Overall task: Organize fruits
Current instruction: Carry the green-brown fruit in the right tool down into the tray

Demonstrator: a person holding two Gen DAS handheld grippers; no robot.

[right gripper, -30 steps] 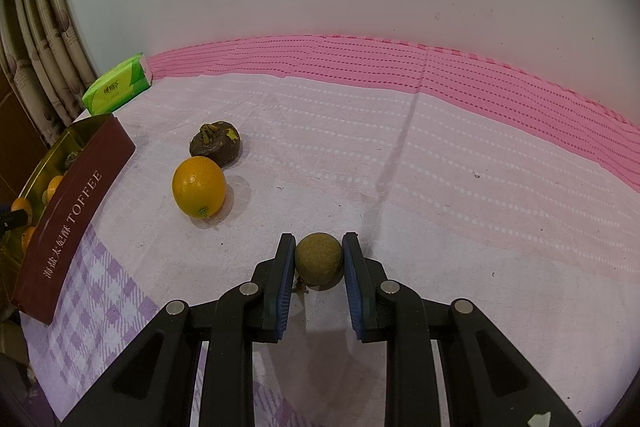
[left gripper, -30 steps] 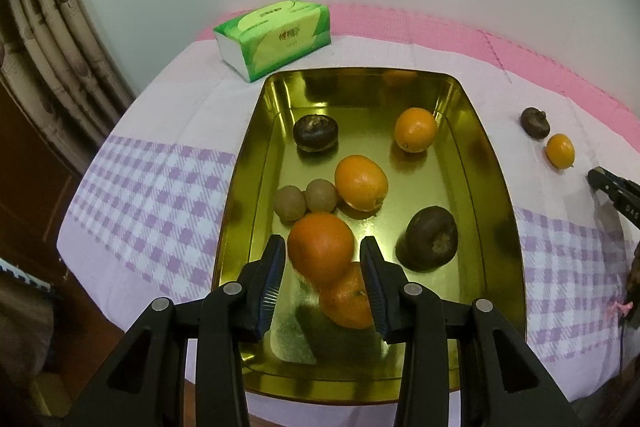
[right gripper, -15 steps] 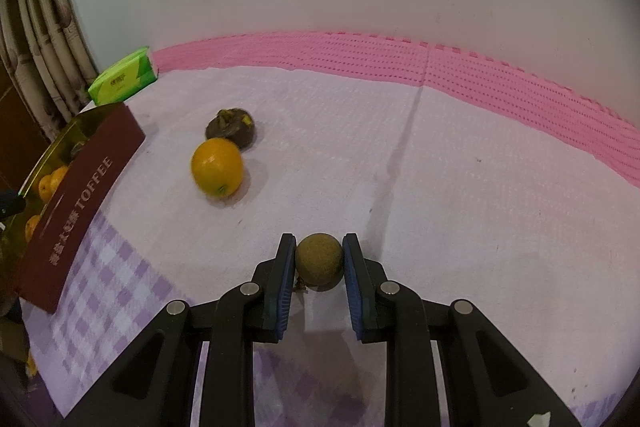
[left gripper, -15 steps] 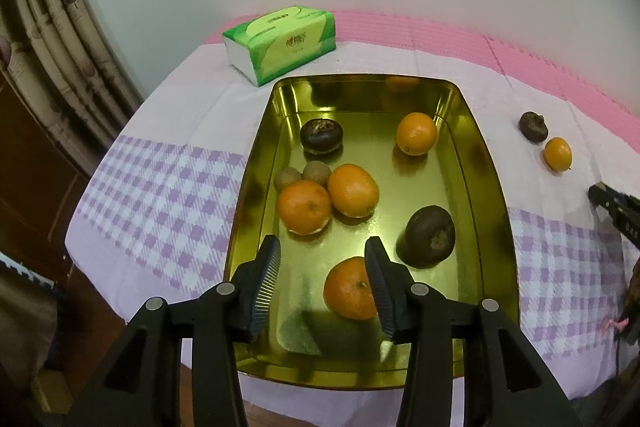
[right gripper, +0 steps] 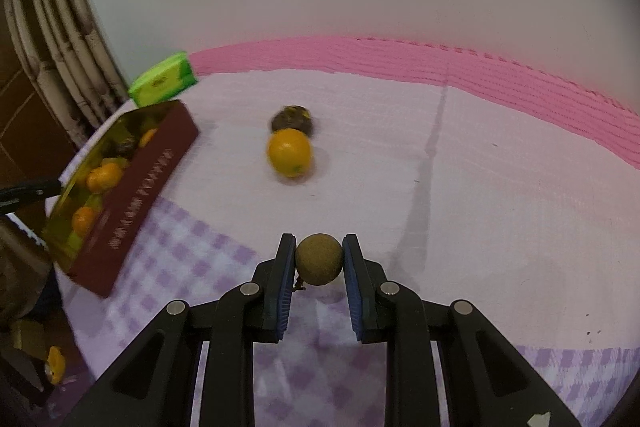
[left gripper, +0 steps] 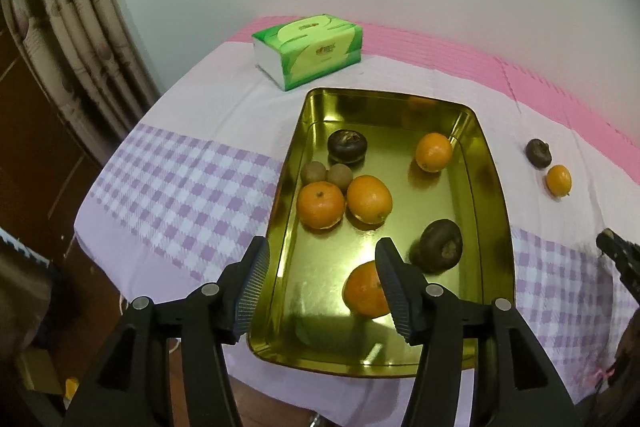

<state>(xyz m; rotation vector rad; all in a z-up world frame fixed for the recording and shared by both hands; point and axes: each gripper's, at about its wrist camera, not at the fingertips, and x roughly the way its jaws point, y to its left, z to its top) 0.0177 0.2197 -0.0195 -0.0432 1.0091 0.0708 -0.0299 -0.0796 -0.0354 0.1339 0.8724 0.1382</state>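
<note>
A gold tin tray (left gripper: 492,195) holds several oranges, two dark mangosteens and two small brown fruits (left gripper: 339,174). My left gripper (left gripper: 322,281) is open and empty above the tray's near end, with an orange (left gripper: 364,293) below it. My right gripper (right gripper: 319,259) is shut on a small brown round fruit (right gripper: 319,259), held above the cloth. An orange (right gripper: 289,151) and a mangosteen (right gripper: 291,118) lie on the cloth ahead of it; both also show in the left wrist view, the orange (left gripper: 559,179) and the mangosteen (left gripper: 538,153). The tray (right gripper: 132,183) is to the right gripper's left.
A green tissue pack (left gripper: 308,51) lies behind the tray. The table's near edge (left gripper: 168,267) and left edge are close to the tray. A curtain (left gripper: 80,27) hangs at the left. A white wall backs the table.
My left gripper let go of an orange in the tray, opened and drew back. My right gripper lifted the brown fruit and moved back and left, toward the tray.
</note>
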